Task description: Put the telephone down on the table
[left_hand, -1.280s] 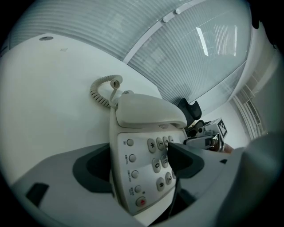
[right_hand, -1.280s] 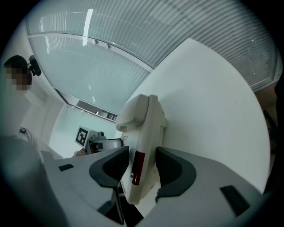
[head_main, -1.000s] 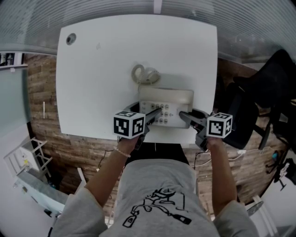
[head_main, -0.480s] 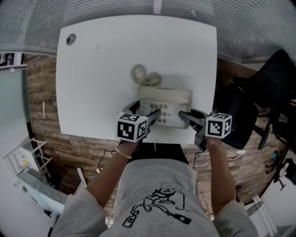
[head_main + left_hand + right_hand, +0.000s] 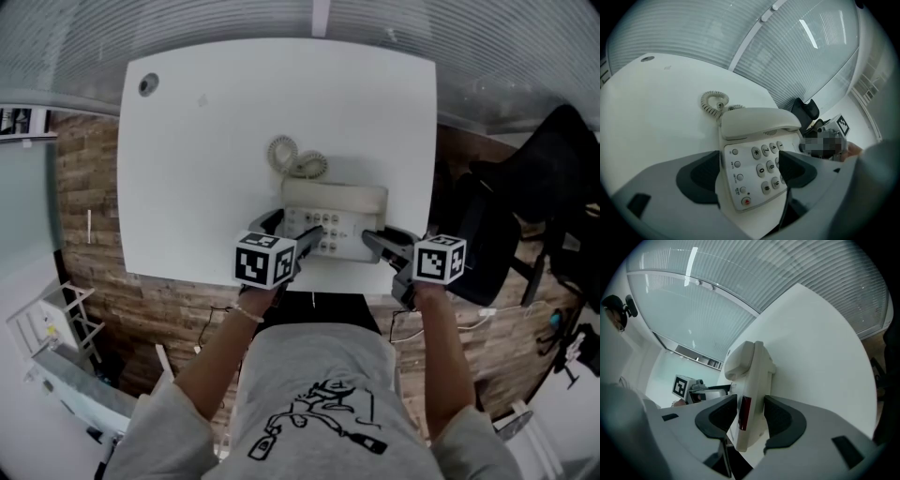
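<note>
Only the left gripper view shows the keypad: the left gripper point(image 5: 750, 164) clamps the phone point(image 5: 754, 124) at its left side, one jaw across the keys. The right gripper view shows it edge-on, with the right gripper point(image 5: 750, 401), jaws just closing, pinching top and underside. Both grippers slant down, holding it at the table's point(image 5: 206, 141) near edge.

A black office chair point(image 5: 553, 155) stands on the brown brick-patterned floor point(image 5: 84, 187), with a white rack point(image 5: 45, 323) well apart.

Grey black-printed T-shirt point(image 5: 281, 375); left claw point(image 5: 317, 232) bears a checker-marked cube point(image 5: 264, 260).
</note>
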